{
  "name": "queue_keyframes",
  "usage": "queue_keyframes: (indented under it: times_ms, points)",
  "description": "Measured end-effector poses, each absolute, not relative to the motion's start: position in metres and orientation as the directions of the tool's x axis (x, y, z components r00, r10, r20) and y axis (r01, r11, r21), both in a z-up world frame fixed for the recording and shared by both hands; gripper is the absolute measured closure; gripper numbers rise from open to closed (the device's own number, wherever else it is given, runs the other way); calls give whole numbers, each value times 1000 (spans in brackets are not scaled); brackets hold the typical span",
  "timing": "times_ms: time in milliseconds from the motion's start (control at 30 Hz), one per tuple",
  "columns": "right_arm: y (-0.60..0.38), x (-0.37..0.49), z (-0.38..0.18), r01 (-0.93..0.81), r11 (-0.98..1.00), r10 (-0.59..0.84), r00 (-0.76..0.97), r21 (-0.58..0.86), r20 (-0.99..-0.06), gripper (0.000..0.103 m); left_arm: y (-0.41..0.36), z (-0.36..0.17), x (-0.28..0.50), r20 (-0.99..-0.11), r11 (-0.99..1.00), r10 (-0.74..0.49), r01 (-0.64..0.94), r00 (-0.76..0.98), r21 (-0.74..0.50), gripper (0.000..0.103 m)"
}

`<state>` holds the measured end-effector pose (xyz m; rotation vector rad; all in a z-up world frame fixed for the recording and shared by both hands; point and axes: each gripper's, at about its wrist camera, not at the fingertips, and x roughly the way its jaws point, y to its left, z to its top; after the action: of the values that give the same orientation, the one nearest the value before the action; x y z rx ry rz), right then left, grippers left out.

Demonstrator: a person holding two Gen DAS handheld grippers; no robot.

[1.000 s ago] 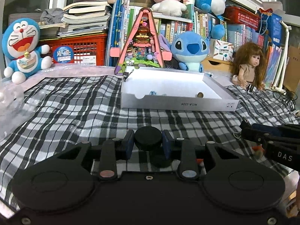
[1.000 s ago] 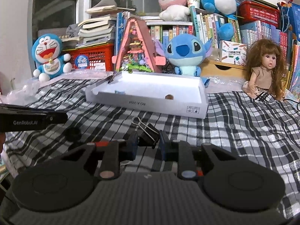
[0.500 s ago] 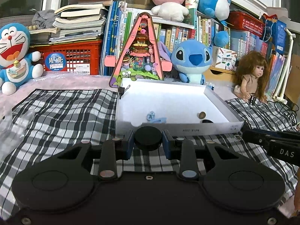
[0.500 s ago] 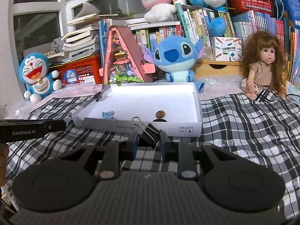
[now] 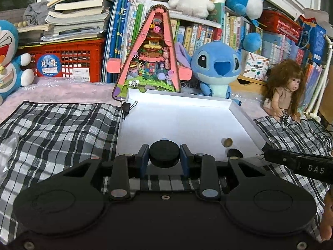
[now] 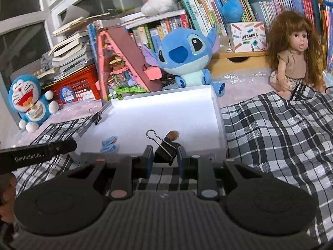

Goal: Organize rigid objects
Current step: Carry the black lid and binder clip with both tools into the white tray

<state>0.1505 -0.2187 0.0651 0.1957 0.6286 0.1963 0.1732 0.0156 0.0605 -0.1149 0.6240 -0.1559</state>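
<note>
Landmark: white tray (image 5: 245,116) (image 6: 218,123), a shallow open box lying on the checked cloth (image 5: 62,129) (image 6: 281,129).
Left gripper (image 5: 164,159): fingers clamped on a black disc (image 5: 164,153), held over the near edge of the tray.
Right gripper (image 6: 164,158): fingers clamped on a black binder clip (image 6: 165,148), wire handles tilted up and to the left, held over the near edge of the tray.
Inside the tray: a small brown round piece (image 5: 228,142) (image 6: 173,135) near the near right corner; a pale blue item (image 6: 109,143) near the near left corner; kind cannot be told.
On the tray's far left corner: a second binder clip (image 5: 126,107) (image 6: 97,117) gripping the wall.
Surface: black, grey and white checked cloth under the tray; a pale pink covering (image 5: 62,89) behind it.
Behind the tray: a pink triangular toy house (image 5: 152,62) (image 6: 120,66), touching or just beside the far wall; a blue plush (image 5: 216,66) (image 6: 185,56) beside it.
Far left of the tray: a blue-and-white cat plush (image 5: 10,62) (image 6: 29,102) and a red crate (image 5: 68,59).
Right of the tray: a long-haired doll (image 5: 287,89) (image 6: 295,54), seated at the cloth's edge.
Room: shelves of books (image 5: 208,31) (image 6: 197,6) with stacked volumes and more plush toys above.
</note>
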Motion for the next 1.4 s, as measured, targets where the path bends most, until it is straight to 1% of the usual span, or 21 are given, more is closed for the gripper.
queue_keyframes:
  times_ms: [133, 333, 667, 833, 1033, 1400]
  points:
    - [-221, 168, 65, -94, 960, 235, 782, 264, -577, 75, 15, 55, 194, -590, 982, -175, 99, 789, -159, 73]
    - [-217, 194, 67, -81, 956, 241, 767, 283, -595, 75, 21, 46, 226, -623, 976, -187, 69, 760, -209, 73]
    - [-213, 244, 61, -31, 936, 263, 724, 350, -638, 75, 22, 34, 271, -656, 968, -190, 30, 731, -248, 73]
    - [-207, 260, 54, -30, 944, 248, 722, 329, -646, 75, 14, 28, 286, -664, 977, -167, 31, 729, -212, 73]
    - [-199, 277, 41, -58, 954, 243, 727, 295, -642, 74, 6, 17, 301, -675, 979, -154, 18, 721, -204, 73]
    - [-191, 286, 25, -65, 970, 210, 709, 234, -673, 74, -5, 8, 300, -673, 990, -128, 50, 729, -135, 73]
